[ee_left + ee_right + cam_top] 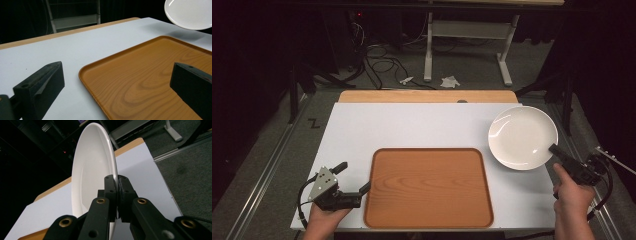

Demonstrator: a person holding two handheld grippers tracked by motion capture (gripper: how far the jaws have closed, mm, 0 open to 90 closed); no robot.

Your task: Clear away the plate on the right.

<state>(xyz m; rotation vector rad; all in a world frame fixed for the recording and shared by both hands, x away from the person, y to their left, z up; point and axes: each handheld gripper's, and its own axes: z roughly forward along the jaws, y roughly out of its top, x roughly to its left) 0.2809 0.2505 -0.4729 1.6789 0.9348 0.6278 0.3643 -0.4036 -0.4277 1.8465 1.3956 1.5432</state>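
Right now the right gripper is clamped on the white plate's rim at centre-right of the high view, prob. to carry it w/o touching its face. Left gripper, jaws apart w/ nothing between, waits at the wooden tray's left edge, lower left, maybe to steady it.

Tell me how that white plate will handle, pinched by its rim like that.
The white plate looks rigid and glossy, so it could slip or pivot in the right gripper, shut on just one rim edge. Probably ceramic, so breakable if dropped. It seems lifted off the table, casting a shadow.
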